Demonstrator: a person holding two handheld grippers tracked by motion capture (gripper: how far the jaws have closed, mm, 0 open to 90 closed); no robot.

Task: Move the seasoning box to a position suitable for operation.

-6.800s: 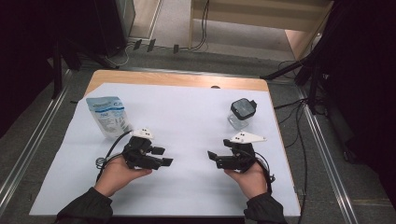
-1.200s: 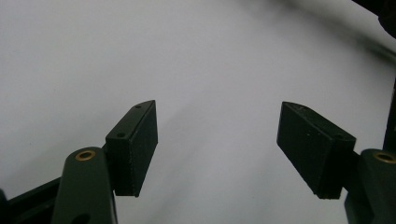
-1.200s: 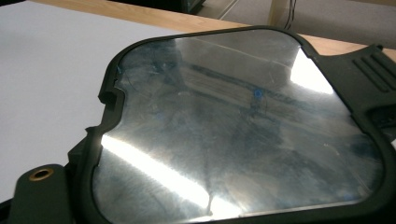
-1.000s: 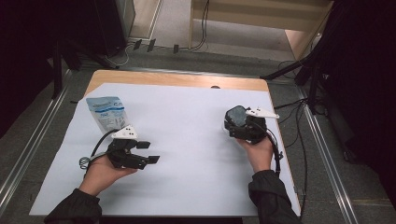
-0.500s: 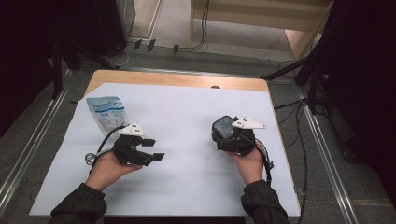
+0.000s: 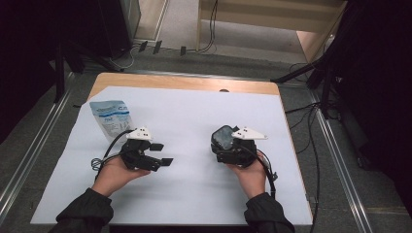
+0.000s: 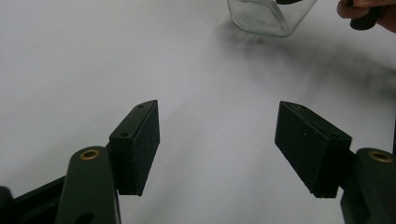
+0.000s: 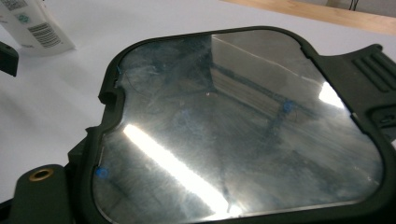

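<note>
— Where's the jar (image 6: 224, 138)?
— Right of the counter's (image 6: 194, 111) middle, pinched by the right tongs (image 6: 227, 145), dark lid (image 8: 243, 126) on.
— And the left tongs (image 6: 163, 154)?
— Spread wide, nothing between them, just in front of the pouch (image 6: 112, 116)

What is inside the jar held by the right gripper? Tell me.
The jar's clear lower part looks empty, seen from the side. The lid covers the top, and glare on its window hides whatever lies under it.
</note>
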